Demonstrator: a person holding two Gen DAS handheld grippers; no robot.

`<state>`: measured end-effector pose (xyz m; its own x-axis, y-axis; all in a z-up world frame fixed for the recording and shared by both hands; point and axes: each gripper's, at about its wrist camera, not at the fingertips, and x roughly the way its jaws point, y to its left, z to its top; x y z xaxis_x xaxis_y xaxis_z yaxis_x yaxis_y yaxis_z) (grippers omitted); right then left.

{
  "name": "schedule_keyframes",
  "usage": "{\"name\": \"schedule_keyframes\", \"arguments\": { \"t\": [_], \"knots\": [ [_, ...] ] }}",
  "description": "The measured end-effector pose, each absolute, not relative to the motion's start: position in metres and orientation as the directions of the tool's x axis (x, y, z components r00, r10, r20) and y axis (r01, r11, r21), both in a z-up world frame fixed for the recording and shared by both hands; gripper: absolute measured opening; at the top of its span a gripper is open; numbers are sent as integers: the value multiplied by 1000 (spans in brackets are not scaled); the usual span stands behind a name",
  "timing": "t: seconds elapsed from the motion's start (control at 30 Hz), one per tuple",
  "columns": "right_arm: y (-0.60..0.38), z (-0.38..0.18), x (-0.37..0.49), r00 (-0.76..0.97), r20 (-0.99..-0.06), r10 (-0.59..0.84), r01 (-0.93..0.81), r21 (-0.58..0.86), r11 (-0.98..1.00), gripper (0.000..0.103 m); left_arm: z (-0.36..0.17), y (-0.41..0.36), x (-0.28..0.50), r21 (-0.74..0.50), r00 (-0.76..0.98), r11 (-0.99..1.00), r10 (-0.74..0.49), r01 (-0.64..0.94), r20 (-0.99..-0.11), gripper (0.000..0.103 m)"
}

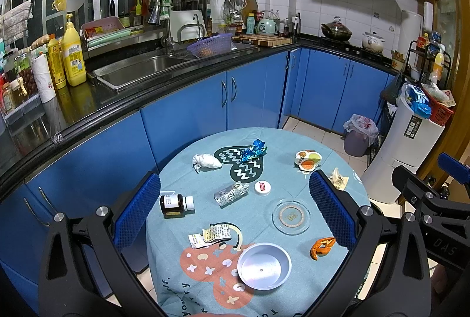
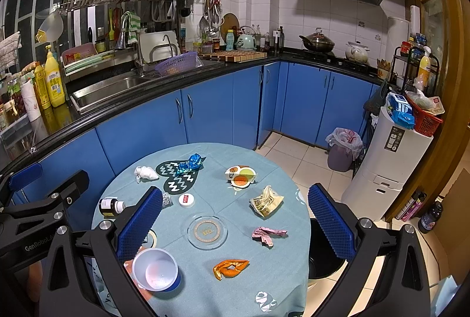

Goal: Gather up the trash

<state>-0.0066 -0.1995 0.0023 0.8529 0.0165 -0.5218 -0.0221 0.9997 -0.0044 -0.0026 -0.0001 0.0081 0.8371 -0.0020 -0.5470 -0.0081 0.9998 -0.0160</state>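
Trash lies scattered on a round table with a light blue cloth [image 1: 205, 217]: a white crumpled tissue [image 1: 205, 162], a blue foil wrapper [image 1: 254, 150], a silver wrapper [image 1: 232, 193], a printed paper scrap [image 1: 216, 234], an orange wrapper [image 2: 230, 268], a pink wrapper [image 2: 268, 234], a beige wrapper [image 2: 266, 201] and an orange-green packet [image 2: 241, 175]. My left gripper [image 1: 235, 214] is open and empty above the table. My right gripper [image 2: 235, 223] is open and empty above the table. A black bin [image 2: 324, 246] stands beside the table's right edge.
On the table also stand a brown pill bottle [image 1: 173, 204], a white cap [image 1: 262, 187], a glass ashtray [image 1: 290, 216] and a blue-white bowl [image 1: 263, 265]. A lined grey trash can [image 2: 342, 148] and a white appliance [image 2: 387, 164] stand on the floor at the right. Blue cabinets run behind.
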Motion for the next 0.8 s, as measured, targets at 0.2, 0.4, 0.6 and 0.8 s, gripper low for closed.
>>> {"name": "schedule_keyframes", "arguments": {
  "t": [0.2, 0.4, 0.6, 0.8],
  "knots": [
    [-200, 2, -6, 853, -522, 16, -22, -4, 1000, 97, 8, 0, -3, -17, 836, 1000, -3, -8, -548, 100],
    [-200, 0, -5, 852, -523, 17, -22, -4, 1000, 97, 8, 0, -2, -18, 836, 1000, -4, -7, -548, 100],
    [-200, -2, -5, 851, -525, 17, -22, -3, 1000, 97, 7, 1, -3, -19, 835, 1000, -4, -7, -550, 100],
    [-201, -13, -2, 846, -533, 18, -25, -6, 1000, 97, -2, -3, 2, -18, 830, 1000, -5, -6, -558, 100]
  ]
}}
